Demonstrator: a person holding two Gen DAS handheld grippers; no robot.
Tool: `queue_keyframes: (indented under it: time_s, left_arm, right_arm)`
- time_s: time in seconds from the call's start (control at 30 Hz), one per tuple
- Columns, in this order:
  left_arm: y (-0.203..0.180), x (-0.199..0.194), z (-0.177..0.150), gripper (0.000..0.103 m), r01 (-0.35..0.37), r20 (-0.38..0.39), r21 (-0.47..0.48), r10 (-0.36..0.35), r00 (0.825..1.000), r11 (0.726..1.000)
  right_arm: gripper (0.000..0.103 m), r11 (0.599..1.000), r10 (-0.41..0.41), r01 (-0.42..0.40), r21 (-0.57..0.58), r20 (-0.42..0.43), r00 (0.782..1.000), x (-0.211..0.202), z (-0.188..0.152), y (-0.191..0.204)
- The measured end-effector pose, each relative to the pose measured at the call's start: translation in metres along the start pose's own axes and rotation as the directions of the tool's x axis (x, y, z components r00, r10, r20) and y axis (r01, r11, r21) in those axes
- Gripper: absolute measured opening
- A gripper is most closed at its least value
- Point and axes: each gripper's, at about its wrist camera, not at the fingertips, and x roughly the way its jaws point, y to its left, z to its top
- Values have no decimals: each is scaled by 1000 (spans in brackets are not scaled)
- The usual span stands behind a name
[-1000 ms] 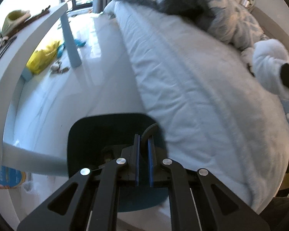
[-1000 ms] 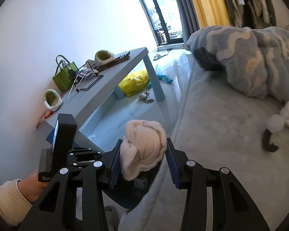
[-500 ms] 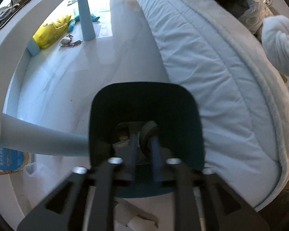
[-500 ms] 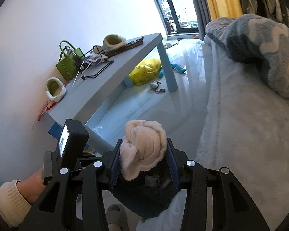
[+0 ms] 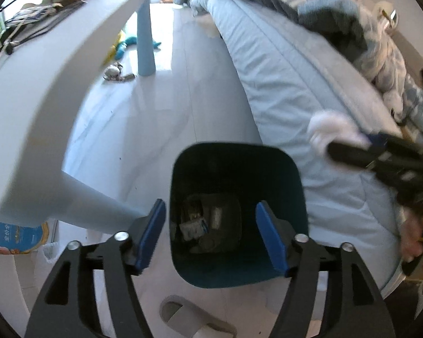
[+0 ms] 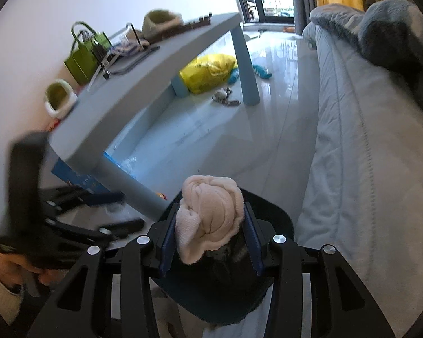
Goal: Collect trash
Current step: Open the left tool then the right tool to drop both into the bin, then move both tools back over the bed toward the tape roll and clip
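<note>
A dark teal trash bin (image 5: 237,166) stands on the floor between the table and the bed, with scraps of trash (image 5: 197,225) at its bottom. My left gripper (image 5: 210,207) hangs over it, its jaws opening with nothing between the blue pads. My right gripper (image 6: 210,207) is shut on a cream rolled cloth wad (image 6: 211,225), right above the bin's rim (image 6: 279,219). The left wrist view shows that wad (image 5: 330,129) at the right, over the bed's edge. The left gripper's body (image 6: 28,197) is a blur in the right wrist view.
A grey-blue low table (image 5: 56,70) runs along the left, with a green bag (image 6: 81,59) and slippers on it. The bed (image 5: 296,84) fills the right side. A grey slipper (image 5: 189,318) lies in front of the bin. A yellow bag (image 6: 208,73) sits under the table.
My left gripper went from shut on a small dark item to wide open above the bin, and the item has left its pads. My right gripper came down over the bin with the wad.
</note>
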Motion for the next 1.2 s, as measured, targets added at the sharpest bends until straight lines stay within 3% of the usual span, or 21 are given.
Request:
queue_keyframes:
  time_s: [0.23, 0.4, 0.63, 0.7, 0.93, 1.2]
  left_arm:
    - [17, -20, 1, 71, 20, 69, -37, -18, 997, 999]
    - [24, -34, 4, 63, 35, 116, -53, -29, 993, 998]
    - [23, -52, 9, 61, 57, 169, -44, -49, 984, 997]
    - [22, -59, 11, 65, 52, 187, -40, -43, 981, 998]
    - [3, -82, 15, 94, -33, 264, 39, 22, 964, 999]
    - [-6, -91, 23, 96, -24, 285, 50, 9, 958, 998]
  right_arm:
    - [44, 1000, -26, 26, -7, -82, 996, 35, -4, 9]
    - [44, 1000, -29, 28, -10, -132, 991, 58, -8, 15]
    - [46, 993, -98, 82, -82, -210, 973, 85, -18, 27]
    - [49, 990, -116, 95, -103, -228, 967, 88, -22, 29]
    - [68, 986, -134, 108, -125, -223, 965, 75, -26, 29]
    - [87, 991, -111, 103, -86, -97, 989, 25, -13, 25]
